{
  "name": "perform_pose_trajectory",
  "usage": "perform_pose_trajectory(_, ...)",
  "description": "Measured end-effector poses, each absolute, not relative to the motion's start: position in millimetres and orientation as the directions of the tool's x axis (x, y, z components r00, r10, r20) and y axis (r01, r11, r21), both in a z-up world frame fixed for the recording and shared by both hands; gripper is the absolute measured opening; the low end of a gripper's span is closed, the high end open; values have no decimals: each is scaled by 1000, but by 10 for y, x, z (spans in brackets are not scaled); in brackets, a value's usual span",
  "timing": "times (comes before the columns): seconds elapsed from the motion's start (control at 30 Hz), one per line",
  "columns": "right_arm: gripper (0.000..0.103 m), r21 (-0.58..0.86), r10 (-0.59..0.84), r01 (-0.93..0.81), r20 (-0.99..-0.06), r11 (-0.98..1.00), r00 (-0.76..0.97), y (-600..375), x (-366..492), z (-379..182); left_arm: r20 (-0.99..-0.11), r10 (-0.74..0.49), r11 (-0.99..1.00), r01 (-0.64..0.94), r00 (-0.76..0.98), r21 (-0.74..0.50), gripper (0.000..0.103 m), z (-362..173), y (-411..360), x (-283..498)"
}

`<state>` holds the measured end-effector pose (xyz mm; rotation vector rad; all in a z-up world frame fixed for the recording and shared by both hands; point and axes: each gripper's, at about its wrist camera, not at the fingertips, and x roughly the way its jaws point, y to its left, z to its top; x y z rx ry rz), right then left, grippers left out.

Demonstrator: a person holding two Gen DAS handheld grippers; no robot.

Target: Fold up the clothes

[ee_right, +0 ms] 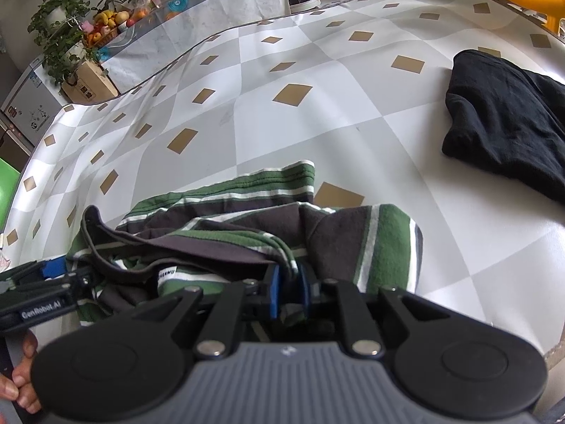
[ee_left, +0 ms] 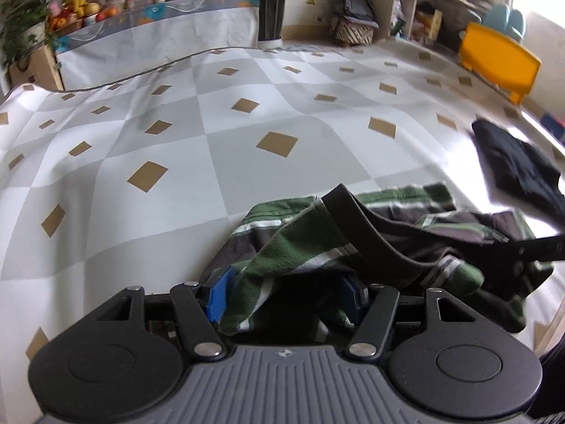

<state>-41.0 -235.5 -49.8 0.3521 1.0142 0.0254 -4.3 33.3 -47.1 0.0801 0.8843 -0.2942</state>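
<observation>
A green, grey and white striped shirt lies crumpled at the table's near edge, its dark collar sticking up. My left gripper has its blue pads wide apart, with a fold of the shirt draped loosely between them. My right gripper has its pads almost together, pinching a thin fold of the same shirt. The right gripper also shows from the side in the left wrist view. One finger of the left gripper reaches in at the collar side, with a hand behind it.
A folded black garment rests to the right on the checked tablecloth. A yellow chair stands past the far right edge. A side table with fruit and plants stands at the back left.
</observation>
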Motion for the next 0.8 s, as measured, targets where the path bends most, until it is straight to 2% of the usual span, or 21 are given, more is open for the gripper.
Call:
perform_pose_trajectory(0.2, 13, 306, 194, 134, -828, 943, 526, -2336, -388, -518, -771, -272, 947, 300, 576, -110, 60, -470, 338, -52)
perform_pose_trajectory(0.3, 13, 315, 203, 131, -827, 940, 524, -2332, -380, -531, -773, -292, 939, 323, 563, -119, 56, -446, 279, -83)
perform_pose_trajectory(0.4, 13, 311, 206, 119, -825, 943, 526, -2312, -377, -535, -793, -293, 941, 308, 535, -140, 40, -463, 252, -94)
perform_pose_trajectory(0.5, 10, 306, 213, 90, -817, 948, 536, -2272, -381, -516, -801, -279, 954, 248, 530, -168, 32, -480, 278, -129)
perform_pose_trajectory(0.57, 9, 305, 220, 72, -811, 949, 542, -2245, -387, -500, -803, -262, 960, 232, 534, -159, 20, -473, 269, -167)
perform_pose_trajectory(0.6, 8, 307, 223, 66, -808, 949, 546, -2238, -389, -490, -805, -248, 962, 232, 539, -141, 11, -461, 250, -193)
perform_pose_trajectory(0.7, 7, 334, 244, 57, -787, 941, 567, -2248, -410, -433, -795, -230, 965, 240, 562, -109, 6, -382, 199, -272)
perform_pose_trajectory(0.8, 7, 369, 269, 51, -758, 928, 595, -2286, -450, -341, -772, -233, 965, 238, 591, -109, 6, -244, 164, -362)
